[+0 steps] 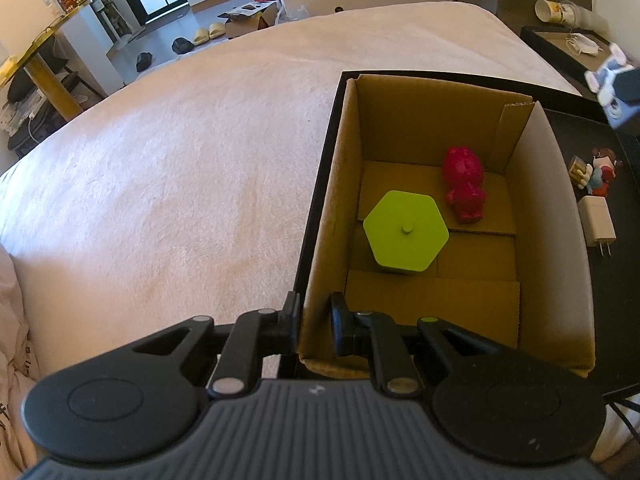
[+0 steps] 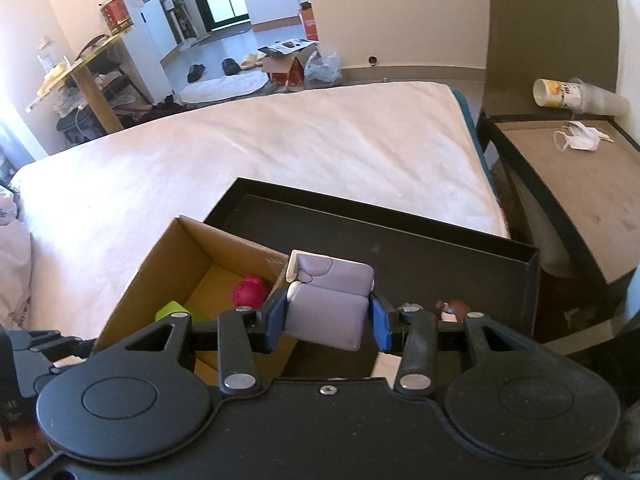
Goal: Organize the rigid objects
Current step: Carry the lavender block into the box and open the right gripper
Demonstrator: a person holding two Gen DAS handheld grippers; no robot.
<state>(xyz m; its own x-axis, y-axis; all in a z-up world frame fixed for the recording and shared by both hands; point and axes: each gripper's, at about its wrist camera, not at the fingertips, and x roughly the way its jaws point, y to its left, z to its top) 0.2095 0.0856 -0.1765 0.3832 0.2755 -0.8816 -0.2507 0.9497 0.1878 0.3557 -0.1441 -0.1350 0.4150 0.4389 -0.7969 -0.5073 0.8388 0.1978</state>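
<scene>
Right tool (image 2: pixel 327 322): blue pads clamped on a grey-lilac rounded figurine (image 2: pixel 330 304) with white trim, held above the black tray (image 2: pixel 400 240) beside the cardboard box (image 2: pixel 160 264). Left tool (image 1: pixel 314 324): nearly closed, pinching the box's near wall (image 1: pixel 316 280). Inside the box: a lime hexagonal piece (image 1: pixel 406 232), upright; beyond it, a red bear-shaped figure (image 1: pixel 464 184).

Left gripper (image 1: pixel 314 320) jaws nearly shut; right gripper (image 2: pixel 328 320) jaws clamped, tilted downward.

A lived-in home bedroom: wide bed (image 2: pixel 260 152), bedside table (image 2: pixel 572 184), slippers (image 2: pixel 248 60) by the doorway.
</scene>
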